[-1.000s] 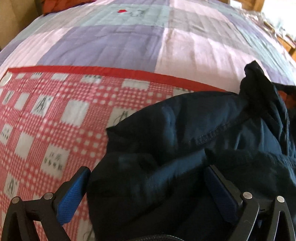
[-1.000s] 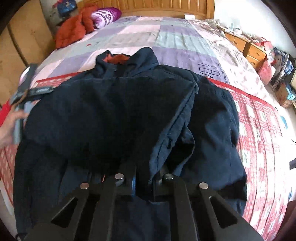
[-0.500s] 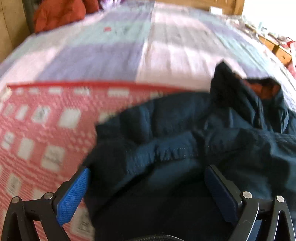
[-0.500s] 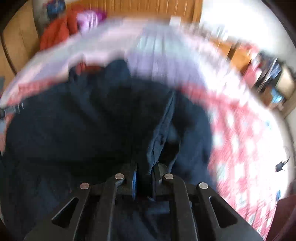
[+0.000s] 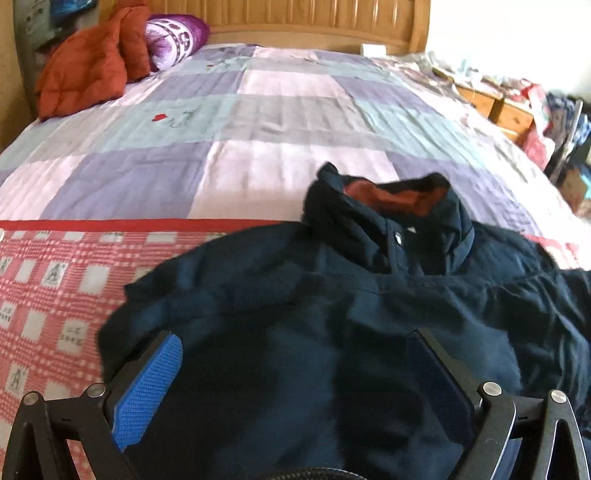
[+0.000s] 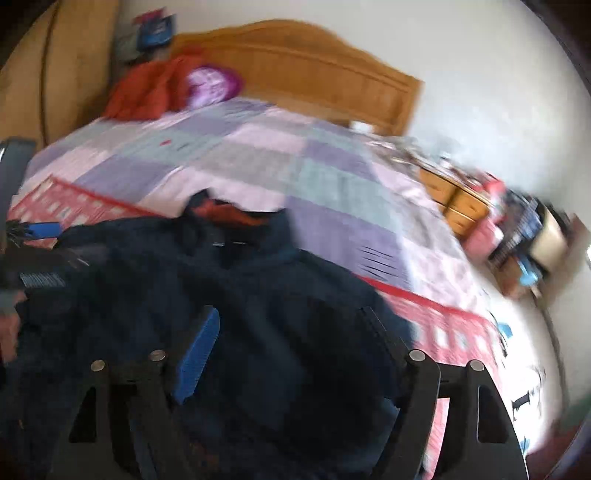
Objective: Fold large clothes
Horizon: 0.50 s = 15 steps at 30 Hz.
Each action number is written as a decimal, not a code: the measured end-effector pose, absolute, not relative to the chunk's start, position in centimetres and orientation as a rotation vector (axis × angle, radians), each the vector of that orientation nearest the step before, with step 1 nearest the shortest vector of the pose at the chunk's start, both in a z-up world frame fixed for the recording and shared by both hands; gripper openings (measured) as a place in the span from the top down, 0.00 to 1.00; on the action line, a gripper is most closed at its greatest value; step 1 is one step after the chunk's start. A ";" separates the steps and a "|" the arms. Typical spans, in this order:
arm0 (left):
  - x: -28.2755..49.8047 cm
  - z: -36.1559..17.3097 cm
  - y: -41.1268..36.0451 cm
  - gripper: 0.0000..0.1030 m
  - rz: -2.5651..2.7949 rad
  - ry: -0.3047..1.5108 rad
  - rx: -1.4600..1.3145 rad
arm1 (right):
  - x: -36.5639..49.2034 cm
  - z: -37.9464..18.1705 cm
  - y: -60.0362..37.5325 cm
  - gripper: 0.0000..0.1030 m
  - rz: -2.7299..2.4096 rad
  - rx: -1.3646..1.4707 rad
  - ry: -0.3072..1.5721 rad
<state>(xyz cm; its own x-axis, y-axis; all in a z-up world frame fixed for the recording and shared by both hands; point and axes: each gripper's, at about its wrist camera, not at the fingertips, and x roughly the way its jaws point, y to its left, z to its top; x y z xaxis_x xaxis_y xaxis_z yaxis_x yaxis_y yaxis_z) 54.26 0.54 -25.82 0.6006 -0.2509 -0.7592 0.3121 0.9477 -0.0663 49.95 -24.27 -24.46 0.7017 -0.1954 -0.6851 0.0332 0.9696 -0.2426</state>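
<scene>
A dark navy jacket [image 5: 332, 314] with an orange-lined collar [image 5: 391, 192] lies on the red checked cloth [image 5: 48, 280] on the bed. My left gripper [image 5: 291, 369] is open, its blue pads wide apart just above the jacket's left shoulder area. In the blurred right wrist view the jacket [image 6: 258, 295] lies with both sides folded inward. My right gripper [image 6: 291, 347] is open over its right side, holding nothing. The left gripper [image 6: 37, 230] shows at that view's left edge.
A purple and grey patchwork quilt [image 5: 277, 118] covers the bed up to a wooden headboard [image 5: 314, 18]. An orange garment [image 5: 85, 62] and a purple pillow [image 5: 173, 33] lie at the head. A cluttered wooden nightstand [image 5: 495, 103] stands at the right.
My right gripper was shut on a jacket fold and has opened and let it go, then lifted. My left gripper stayed open and tilted up, showing more of the bed.
</scene>
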 end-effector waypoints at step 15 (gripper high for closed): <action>56.0 -29.9 6.0 0.00 -0.251 0.971 0.007 | 52.5 -32.2 -33.1 0.26 -0.194 -0.232 0.968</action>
<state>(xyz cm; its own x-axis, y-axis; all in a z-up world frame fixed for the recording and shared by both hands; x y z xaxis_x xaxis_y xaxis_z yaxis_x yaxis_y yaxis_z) 55.97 6.03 -29.89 0.5379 -0.2079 -0.8170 0.2139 0.9711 -0.1062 52.47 -33.13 -32.25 0.5528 -0.2656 -0.7899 0.0593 0.9580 -0.2806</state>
